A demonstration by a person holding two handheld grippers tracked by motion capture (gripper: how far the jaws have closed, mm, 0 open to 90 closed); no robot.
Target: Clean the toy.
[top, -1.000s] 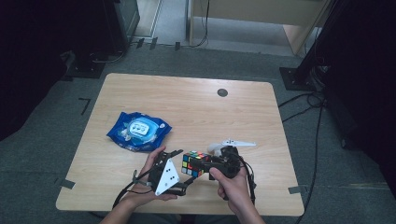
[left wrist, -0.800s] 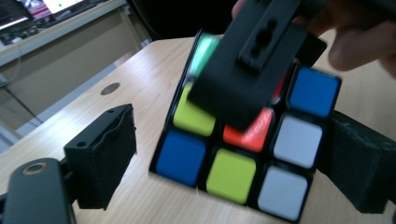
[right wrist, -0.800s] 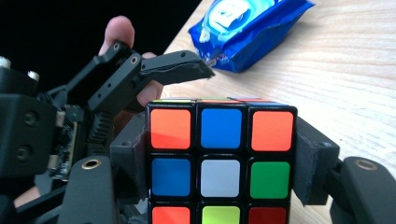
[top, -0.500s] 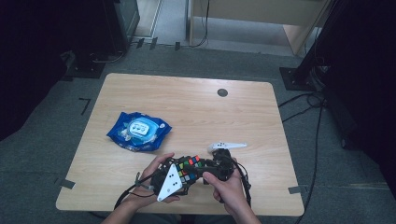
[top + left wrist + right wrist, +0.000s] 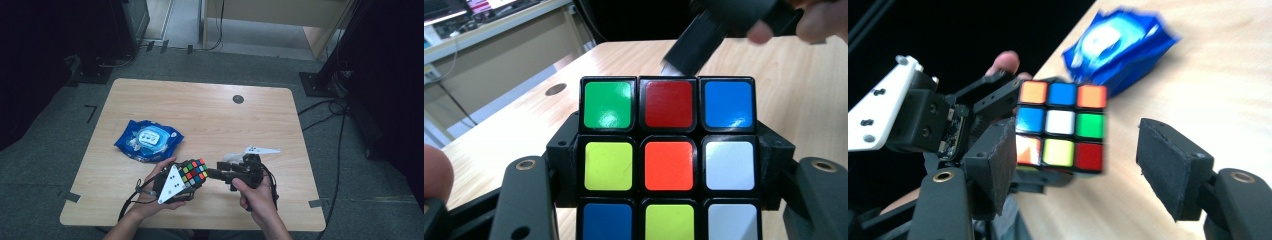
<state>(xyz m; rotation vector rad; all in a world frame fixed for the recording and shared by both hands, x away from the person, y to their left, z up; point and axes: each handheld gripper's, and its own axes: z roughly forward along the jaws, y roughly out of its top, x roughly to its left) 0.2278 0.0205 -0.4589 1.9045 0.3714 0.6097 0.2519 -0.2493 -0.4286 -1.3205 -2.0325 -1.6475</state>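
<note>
At the lower centre of the high view, your left gripper (image 5: 189, 176) holds the puzzle cube (image 5: 194, 173) above the near edge of the table (image 5: 210, 120). Its jaws have just been closing, and in the left gripper view they now clamp the cube (image 5: 668, 160) on both sides, filling the middle and lower frame. Your right gripper (image 5: 212, 173) sits just right of the cube in the high view, pointing left toward it. In the right gripper view its jaws stand wide apart and empty at the lower frame, pads (image 5: 1168, 167) clear of the cube (image 5: 1060, 125), which appears at centre, held by the left gripper (image 5: 998, 107). The blue packet (image 5: 148, 140) lies flat on the table, up and left of the cube, apart from both grippers.
</note>
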